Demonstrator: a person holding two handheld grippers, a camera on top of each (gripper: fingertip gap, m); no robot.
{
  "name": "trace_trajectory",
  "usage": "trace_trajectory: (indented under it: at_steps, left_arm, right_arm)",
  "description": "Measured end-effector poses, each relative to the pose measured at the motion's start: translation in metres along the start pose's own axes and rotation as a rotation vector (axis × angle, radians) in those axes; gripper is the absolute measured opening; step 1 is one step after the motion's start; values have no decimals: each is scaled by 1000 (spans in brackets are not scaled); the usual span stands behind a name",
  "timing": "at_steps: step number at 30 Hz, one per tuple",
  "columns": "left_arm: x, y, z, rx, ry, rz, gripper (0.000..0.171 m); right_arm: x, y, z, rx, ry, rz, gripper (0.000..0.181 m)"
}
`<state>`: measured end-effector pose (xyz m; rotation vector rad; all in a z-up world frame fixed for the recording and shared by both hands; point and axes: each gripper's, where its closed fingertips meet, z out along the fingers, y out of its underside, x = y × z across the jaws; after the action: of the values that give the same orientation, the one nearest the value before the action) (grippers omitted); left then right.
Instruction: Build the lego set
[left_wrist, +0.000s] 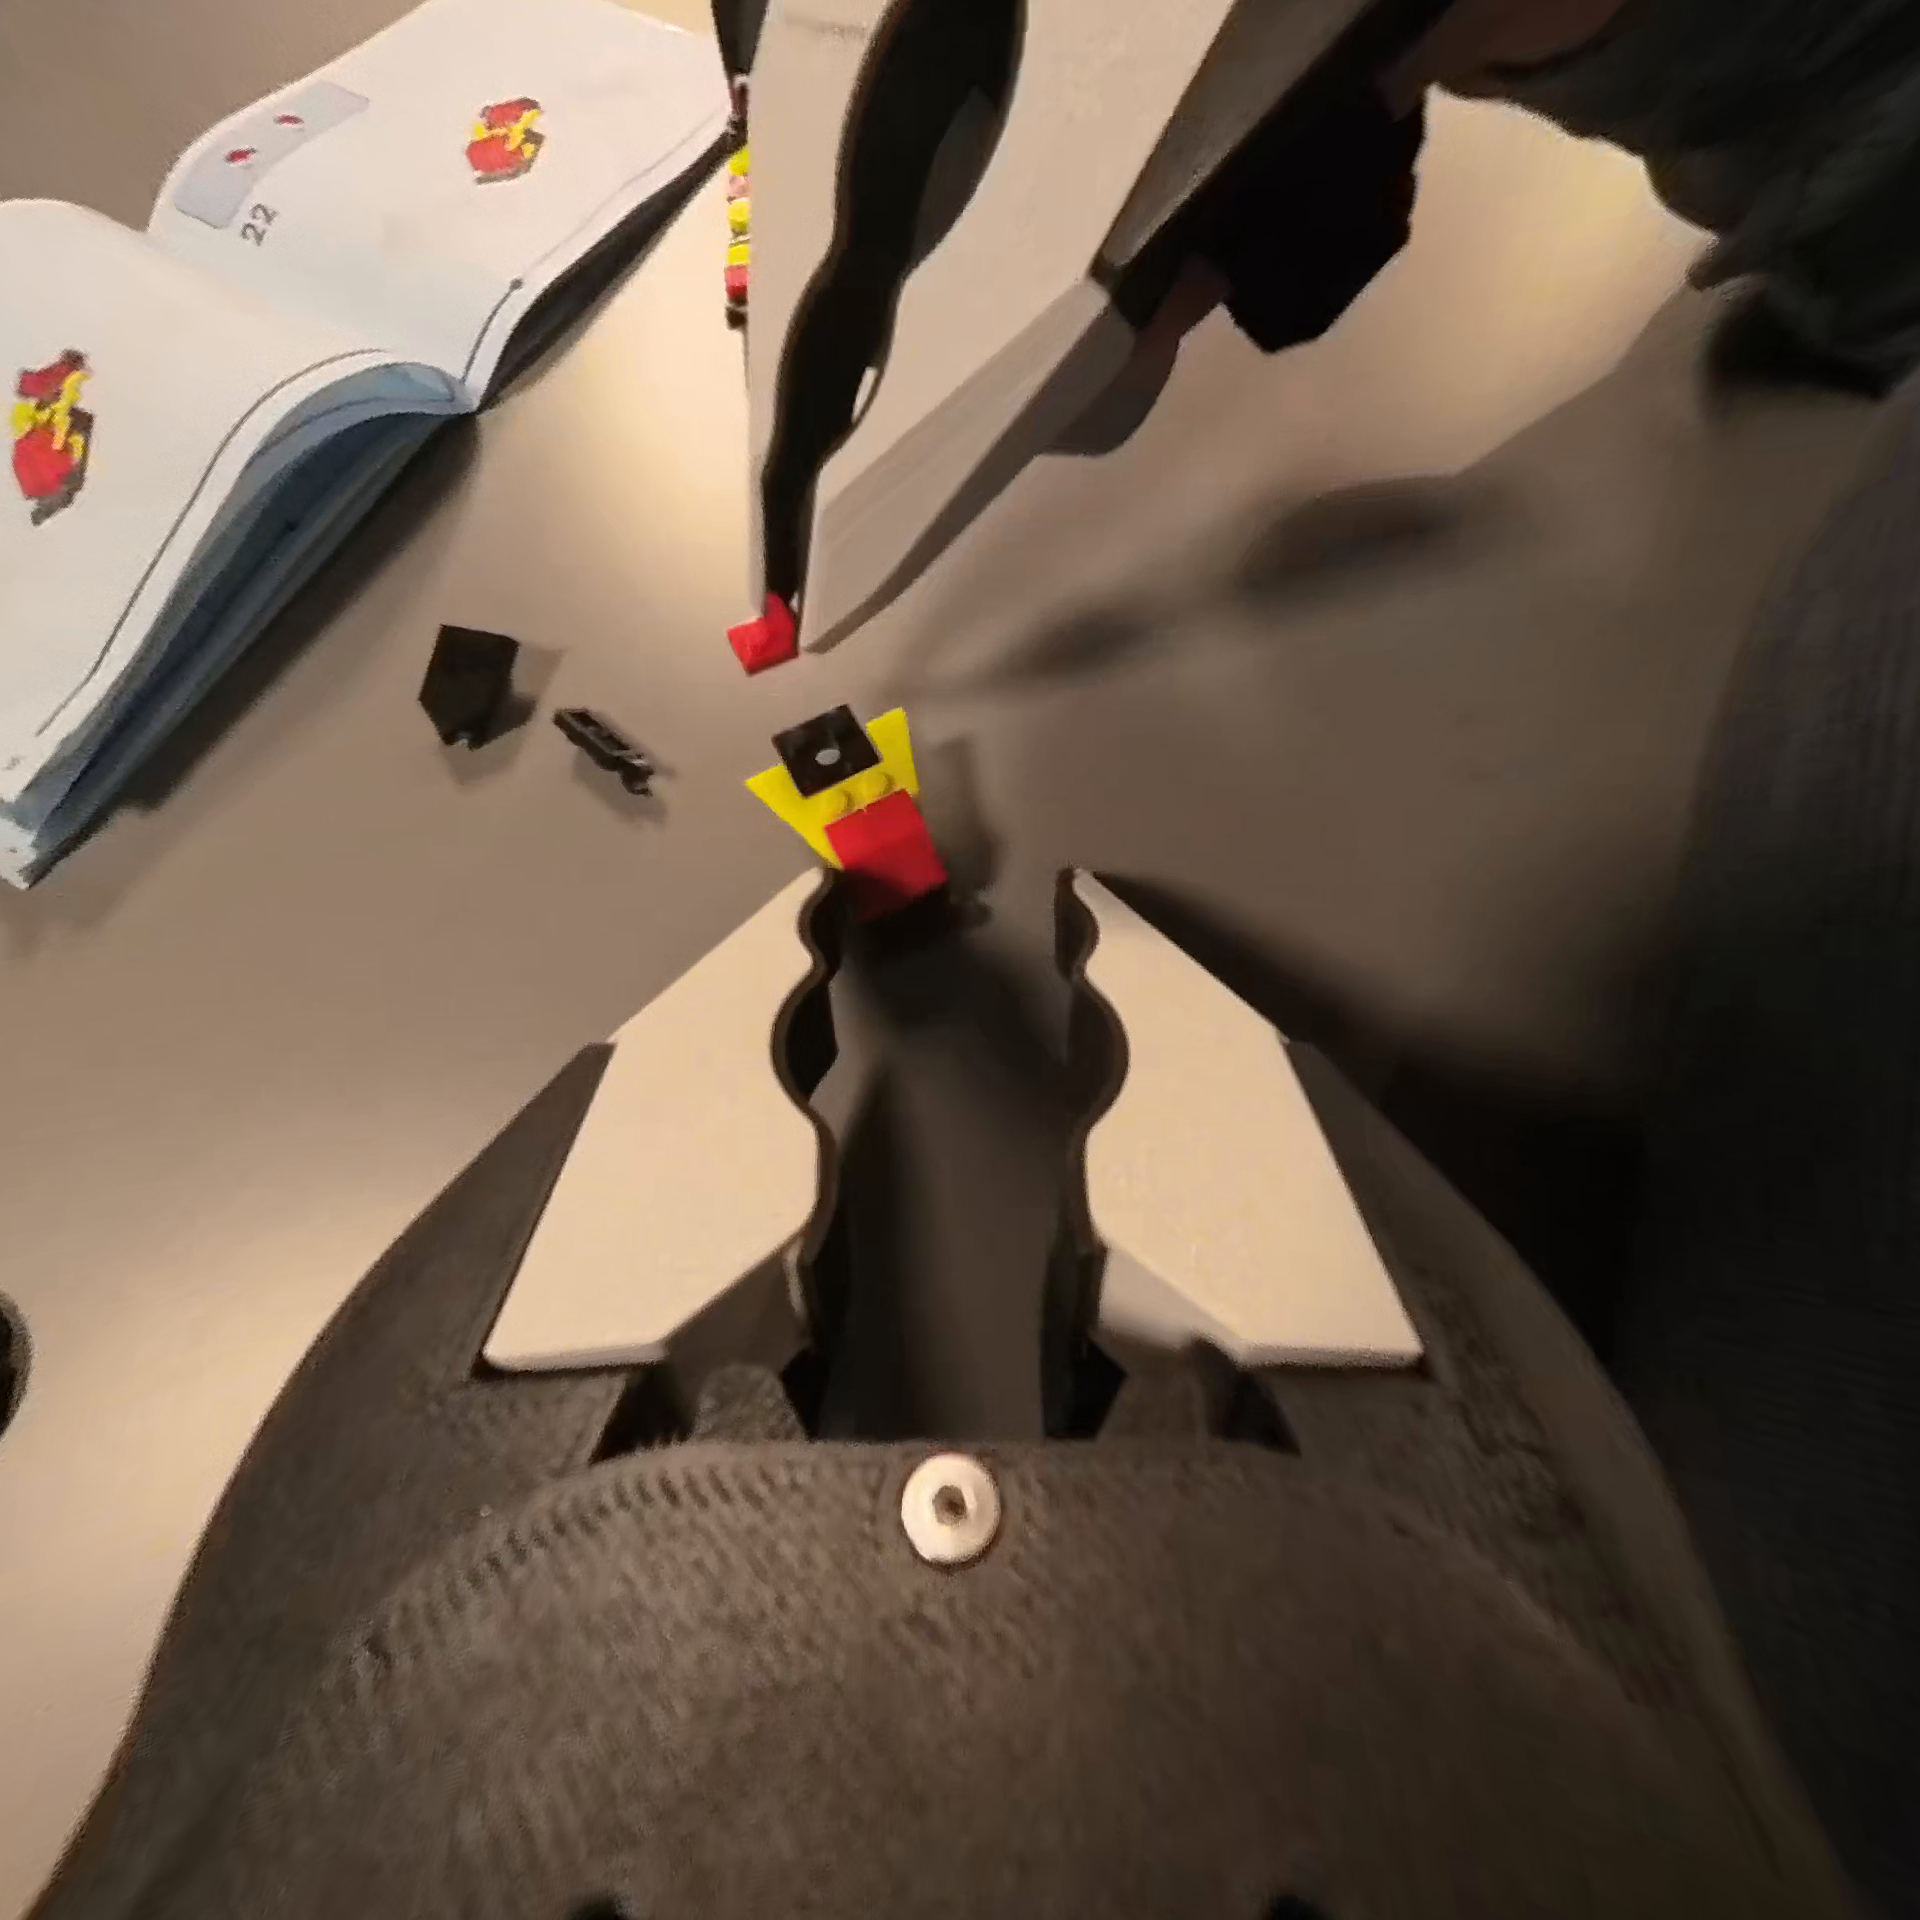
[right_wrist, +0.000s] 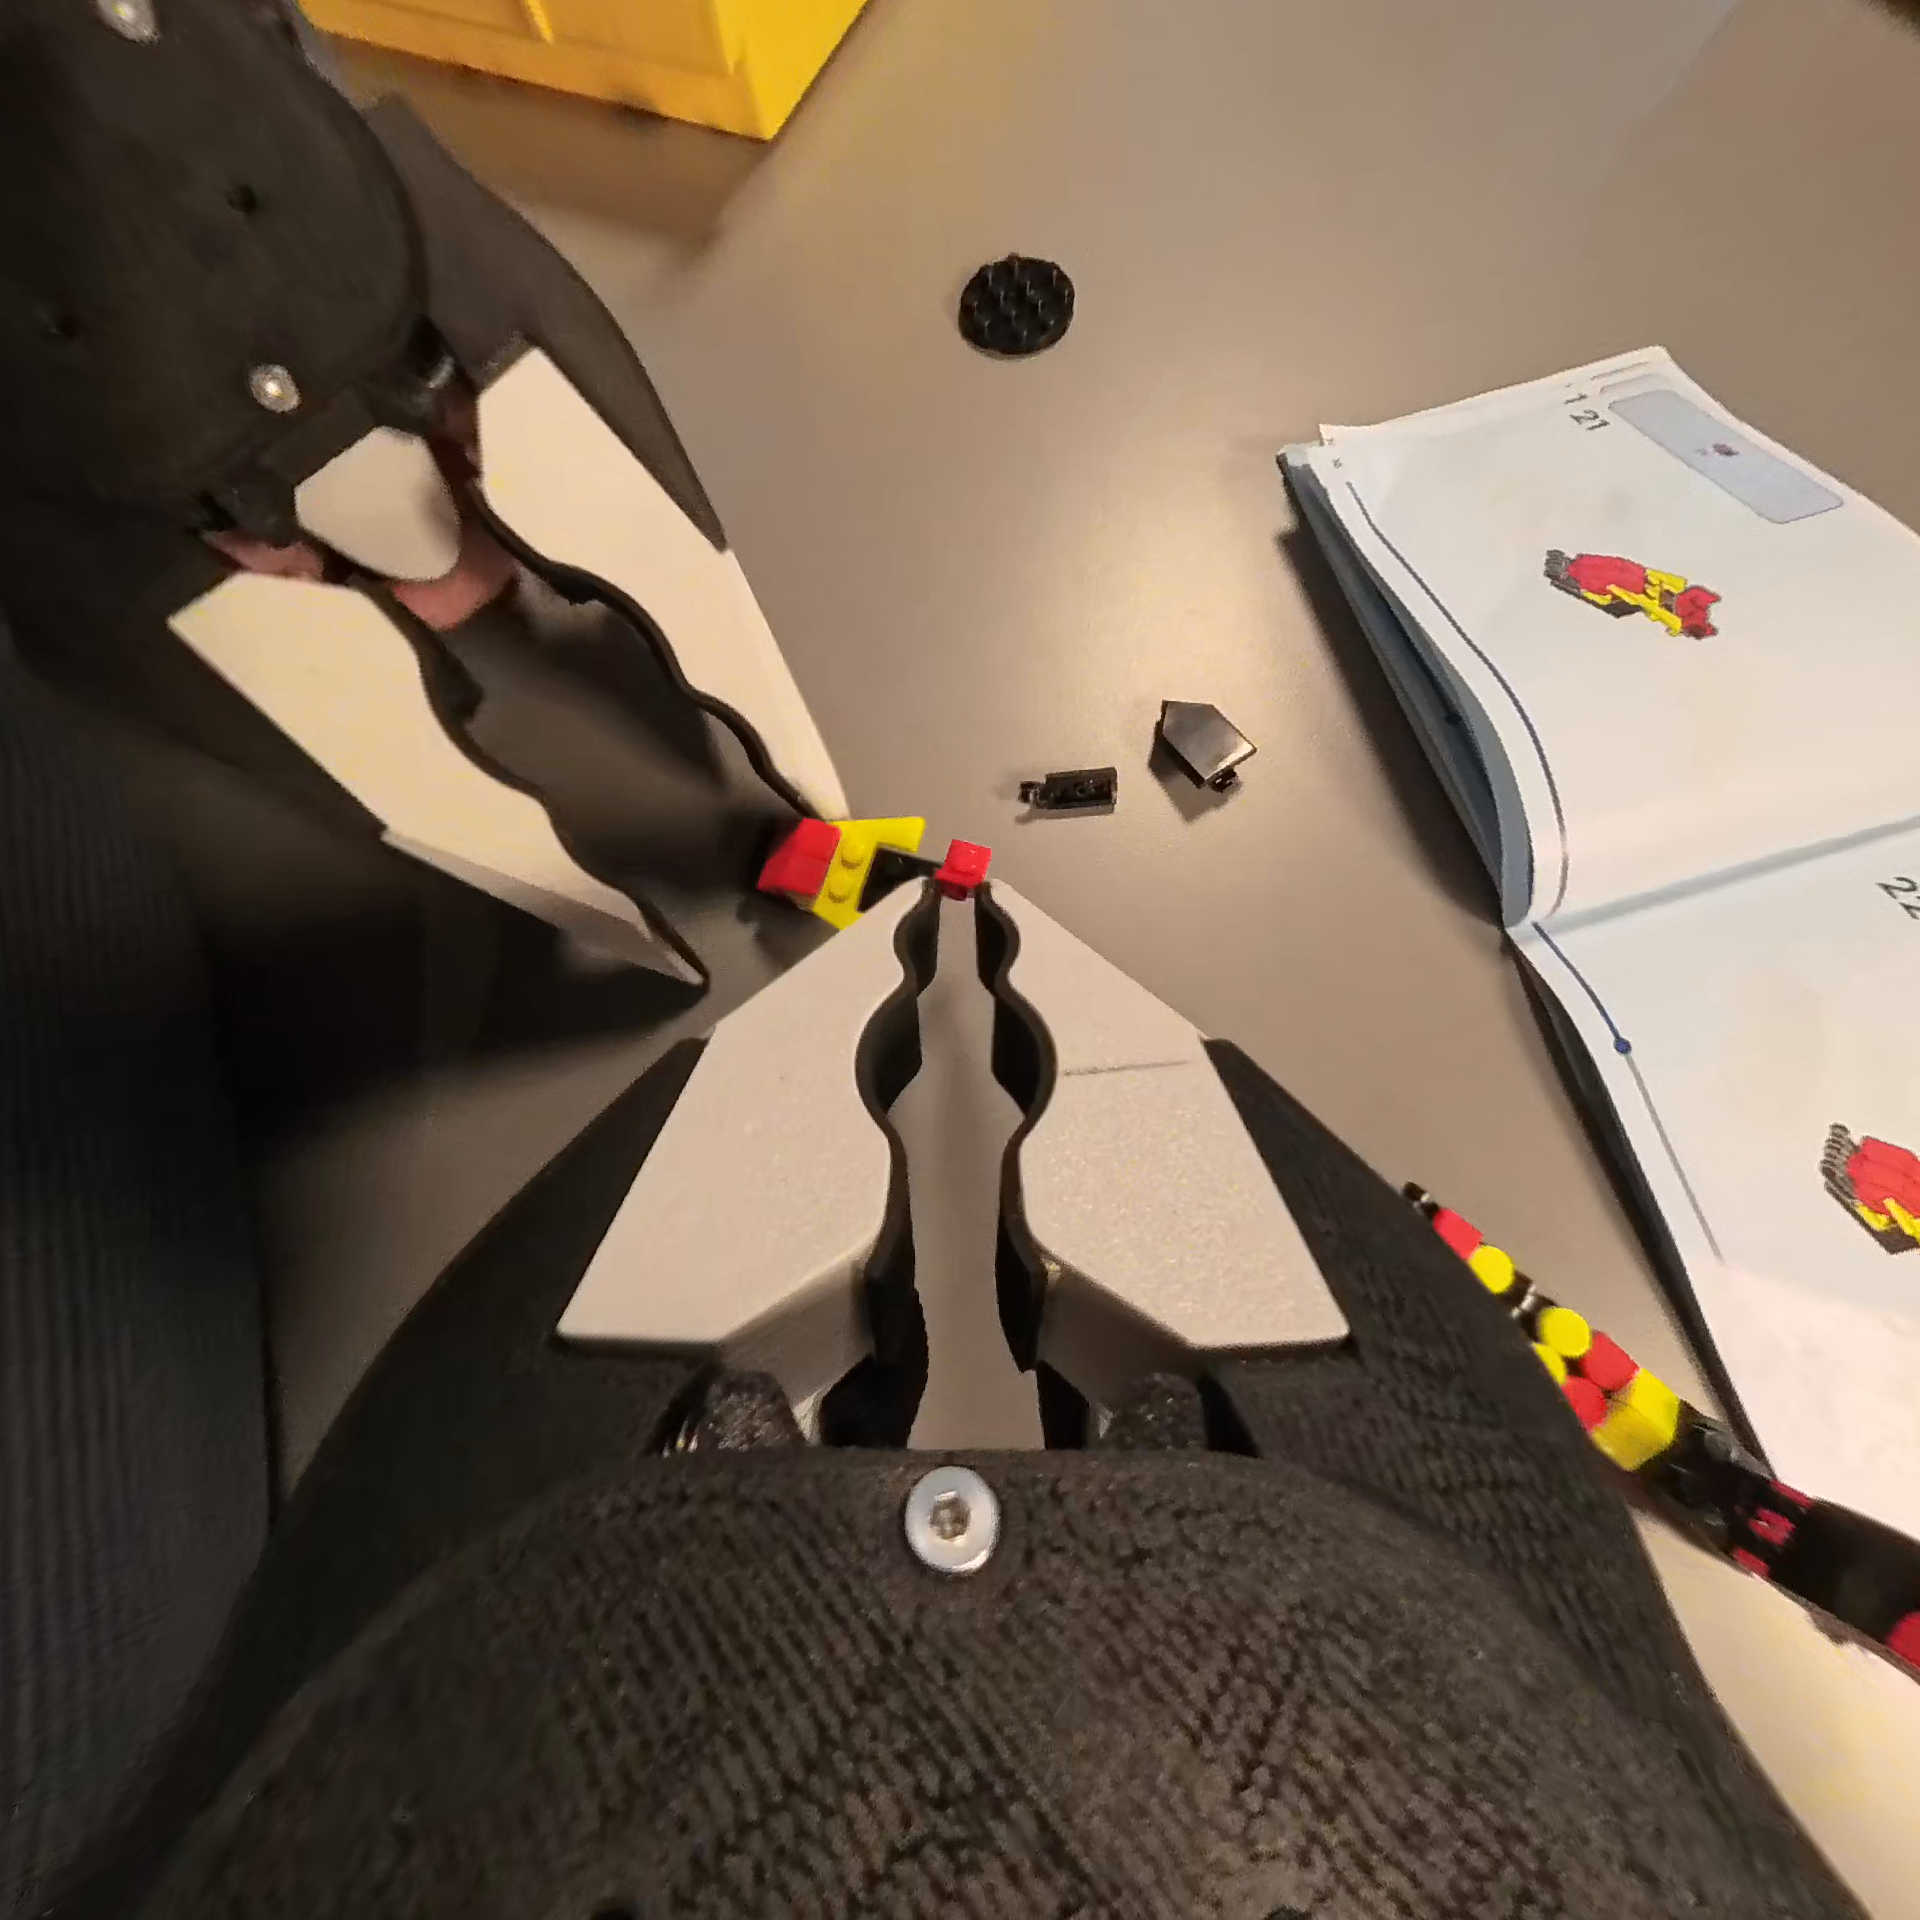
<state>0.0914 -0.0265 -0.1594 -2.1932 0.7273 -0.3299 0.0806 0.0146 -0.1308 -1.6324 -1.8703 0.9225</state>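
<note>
Right in front of the right camera, the right gripper (right_wrist: 956, 883) pinches a tiny red brick (right_wrist: 963, 868) between its two tips, squeezed tight on it. Just at 9 o'clock from that brick sits the small model (right_wrist: 836, 868), made of red, yellow and black bricks. It lies on the grey table (right_wrist: 1039, 540) and its black end almost touches the tiny brick. The left gripper (right_wrist: 774, 894) reaches in from 10 o'clock. In the left camera, the left gripper (left_wrist: 940, 883) has its tips apart, and the red end of the small model (left_wrist: 852, 795) sits by the left tip, so I cannot tell if it is gripped. A black sloped piece (right_wrist: 1200, 743) and a thin black piece (right_wrist: 1070, 790) lie near each other at 1 o'clock from the tiny brick. An open booklet (right_wrist: 1662, 779) lies at 3 o'clock. A round black piece (right_wrist: 1016, 304) lies far off at 12 o'clock. A long row of bricks (right_wrist: 1579, 1361) sits at 4 o'clock, by the booklet. A yellow box (right_wrist: 623, 52) is at the top edge
</note>
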Motion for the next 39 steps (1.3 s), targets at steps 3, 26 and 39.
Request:
trace_trajectory:
  at_steps: [3,26,39]
  left_arm:
    - [-4,-1,-3,13,5,17,39]
    - [7,-18,3,78,384,297,68]
    - [9,-12,15,-2,454,381,51]
  right_arm:
    - [3,3,-5,-6,6,-19,5]
    - [-15,15,-20,16,-171,-222,5]
    - [-15,21,-6,-44,-194,-230,5]
